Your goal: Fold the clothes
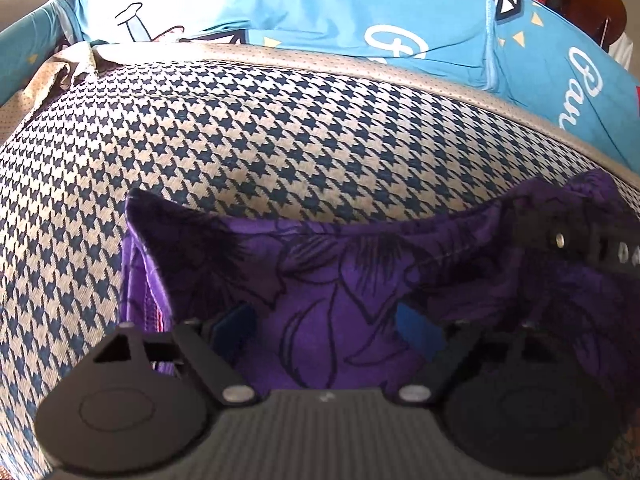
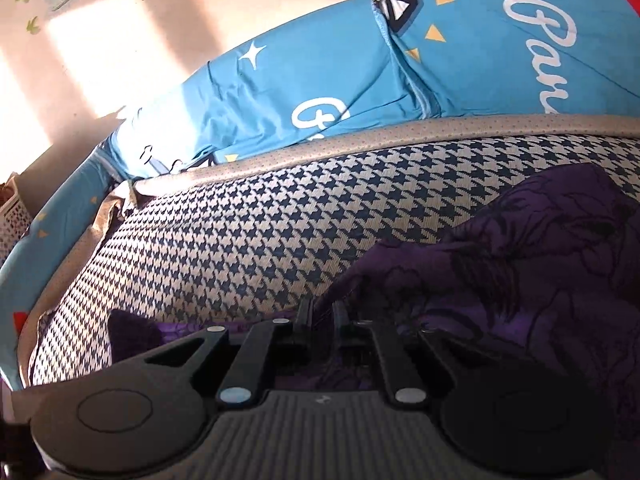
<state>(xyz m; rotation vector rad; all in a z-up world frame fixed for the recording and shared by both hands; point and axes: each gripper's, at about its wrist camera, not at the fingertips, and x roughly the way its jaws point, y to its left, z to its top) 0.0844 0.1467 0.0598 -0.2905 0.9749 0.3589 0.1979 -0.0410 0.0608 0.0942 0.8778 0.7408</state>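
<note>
A purple garment with a dark floral print lies bunched on a houndstooth cushion. My left gripper is open, its blue pads spread wide with the purple cloth lying between them. The right gripper shows at the right edge of the left wrist view, sunk in the cloth. In the right wrist view the right gripper is shut, its black fingers pinching a fold of the purple garment, which rises in a heap to the right.
The houndstooth cushion ends in a grey dotted border. Behind it lies blue printed bedding with white lettering, also seen in the left wrist view as blue bedding. A sunlit wall stands beyond, and a white basket at far left.
</note>
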